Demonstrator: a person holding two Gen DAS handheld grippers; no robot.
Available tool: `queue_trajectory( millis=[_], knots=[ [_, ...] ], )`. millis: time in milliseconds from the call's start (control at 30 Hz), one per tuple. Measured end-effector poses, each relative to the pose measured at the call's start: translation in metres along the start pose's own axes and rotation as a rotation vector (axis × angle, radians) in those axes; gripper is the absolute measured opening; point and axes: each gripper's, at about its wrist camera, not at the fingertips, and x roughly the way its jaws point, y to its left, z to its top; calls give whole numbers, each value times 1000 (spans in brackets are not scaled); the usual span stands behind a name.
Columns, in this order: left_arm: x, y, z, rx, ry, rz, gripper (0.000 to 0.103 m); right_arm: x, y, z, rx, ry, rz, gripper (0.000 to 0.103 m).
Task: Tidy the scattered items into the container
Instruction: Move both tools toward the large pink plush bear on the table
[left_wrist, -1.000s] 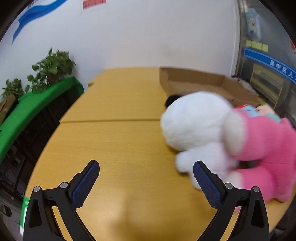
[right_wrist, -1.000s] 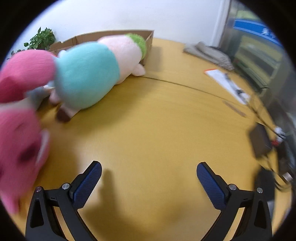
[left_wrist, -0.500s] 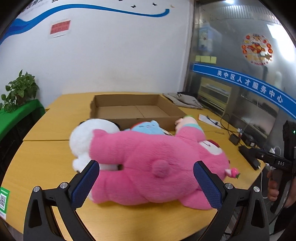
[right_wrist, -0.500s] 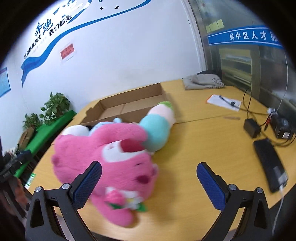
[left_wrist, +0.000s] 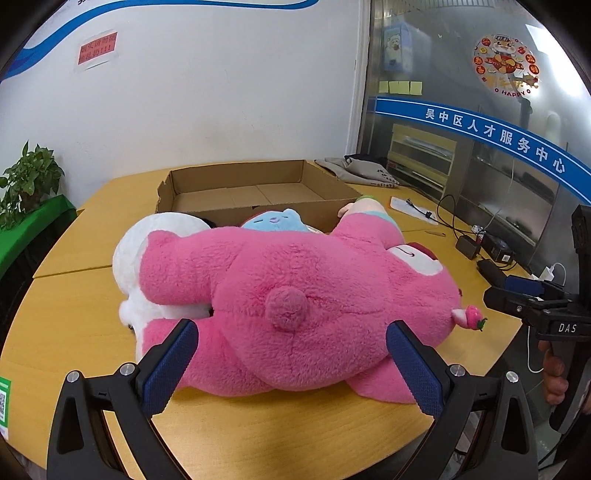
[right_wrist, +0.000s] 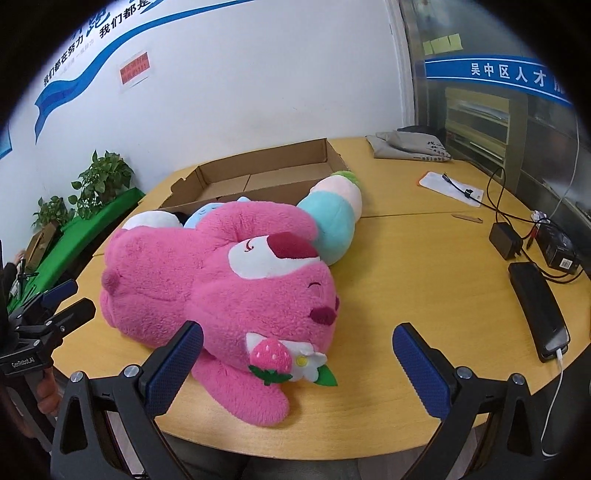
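A big pink plush bear (left_wrist: 295, 295) lies on the yellow table (left_wrist: 74, 321), seen too in the right wrist view (right_wrist: 221, 284). Behind it lie a white plush (left_wrist: 147, 236), a small blue plush (left_wrist: 275, 221) and a teal-and-cream plush (right_wrist: 334, 210). An open, shallow cardboard box (left_wrist: 255, 192) stands behind them (right_wrist: 266, 177). My left gripper (left_wrist: 291, 365) is open and empty, its jaws wide in front of the bear's rear. My right gripper (right_wrist: 295, 365) is open and empty in front of the bear's head.
A phone (right_wrist: 537, 302), chargers and cables (right_wrist: 517, 236) lie at the table's right edge. A paper with a pen (right_wrist: 450, 184) and a grey folded cloth (right_wrist: 410, 146) lie further back. Potted plants (right_wrist: 99, 184) stand on a green ledge at left.
Both grippers have drawn back and lifted from close to the toys, so the whole pile and box now show. Both stay open.
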Motion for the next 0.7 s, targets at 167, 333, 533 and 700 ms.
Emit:
queue_trajectory(
  millis=[167, 333, 533, 700],
  knots=[
    [12, 8, 1, -27, -4, -22, 103, 14, 4, 6, -21, 1, -12, 102],
    [21, 14, 5, -23, 0, -74, 103, 27, 9, 14, -40, 6, 1, 102],
    [38, 17, 10, -22, 15, -102, 103, 44, 15, 19, -72, 24, -14, 102],
    [50, 23, 10, -49, 33, -109, 103, 59, 17, 22, -78, 49, -9, 102]
  ],
)
